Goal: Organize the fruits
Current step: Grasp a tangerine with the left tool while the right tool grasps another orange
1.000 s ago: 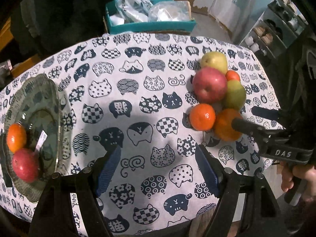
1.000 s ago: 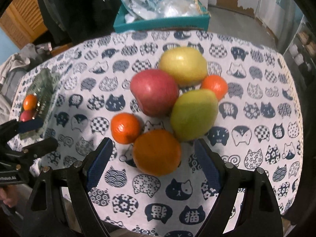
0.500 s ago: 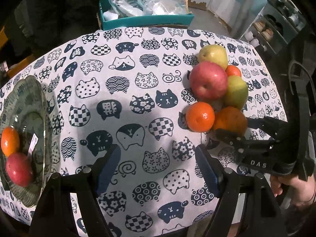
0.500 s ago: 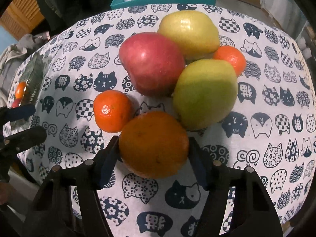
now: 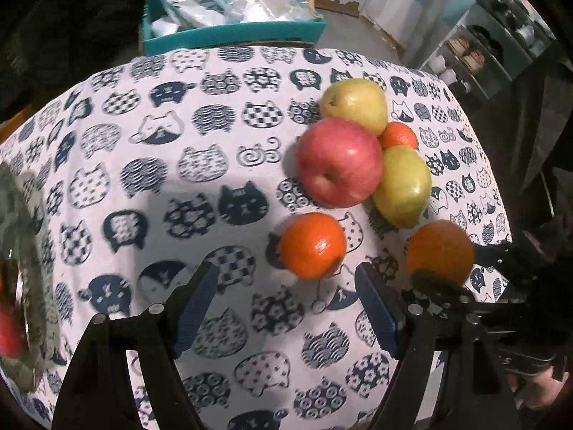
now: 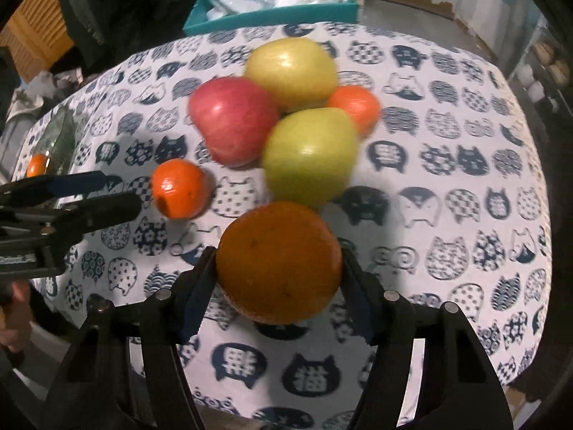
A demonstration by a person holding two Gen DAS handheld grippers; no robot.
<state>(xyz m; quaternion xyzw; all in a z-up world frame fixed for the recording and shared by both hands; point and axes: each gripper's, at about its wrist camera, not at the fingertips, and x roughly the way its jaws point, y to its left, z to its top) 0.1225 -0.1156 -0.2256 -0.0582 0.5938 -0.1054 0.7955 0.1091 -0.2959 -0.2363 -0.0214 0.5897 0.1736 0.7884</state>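
Right claw [image 6: 277, 279] is clamped on the big orange [image 6: 278, 262], blue pads [image 6: 196, 299] pressing its left & right sides at about the widest part; in the left wrist view the same orange [image 5: 440, 252] sits at the near right edge of the fruit group w/ the right claw's black fingers around it. Can't tell if it's lifted off the cat-print surface [image 6: 465, 186] or just resting on it. Left claw [image 5: 286, 308] is spread apart w/ nothing between the pads, hovering just short of the small mandarin [image 5: 312, 245]. Rest of the pile: red apple [image 5: 338, 162], green pear [image 5: 403, 186] touching it, yellow pear [image 5: 354, 102] behind, another small mandarin [image 5: 398, 135] tucked between the pears. Glass plate [image 5: 21, 286] is at the far left edge, blurred, w/ something red in it; the right wrist view shows an orange fruit there too. Handling, as a guess: the orange is firm, round, moderately heavy, w/ a pebbly skin that gives decent friction, so an equator grip like this one should hold; off-centre & it could roll out or squirt fwd. Doesn't need much squeeze, too hard would bruise the peel. Mandarin looks lighter & softer, best taken across the middle w/ gentle pressure. The apple & pears are smooth, waxy and likelier to slip; they lean on each other, so pulling one may set the others rolling.
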